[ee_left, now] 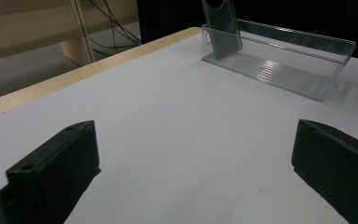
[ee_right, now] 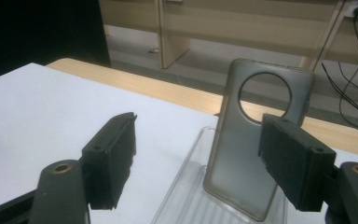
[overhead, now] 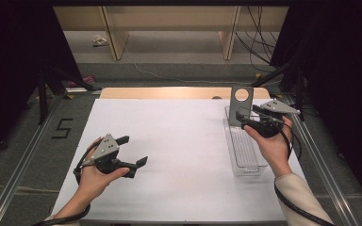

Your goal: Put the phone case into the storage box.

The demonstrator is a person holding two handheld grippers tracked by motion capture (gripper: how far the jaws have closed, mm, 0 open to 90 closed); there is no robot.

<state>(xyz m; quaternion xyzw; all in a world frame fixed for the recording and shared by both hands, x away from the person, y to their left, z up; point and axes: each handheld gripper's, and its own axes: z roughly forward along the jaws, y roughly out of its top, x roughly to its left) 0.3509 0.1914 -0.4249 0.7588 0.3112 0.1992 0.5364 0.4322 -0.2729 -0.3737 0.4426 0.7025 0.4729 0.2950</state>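
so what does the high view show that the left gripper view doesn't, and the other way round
Only the high view takes in both hands: the left tool held open over the white table, and the right tool open just behind the phone case, not gripping it. It also shows a "5" marked on the floor.

Only the left gripper view gives a close look along its own two black jaws, wide apart with bare table between them.

Both show the grey phone case standing tilted at the far end of the clear tray.
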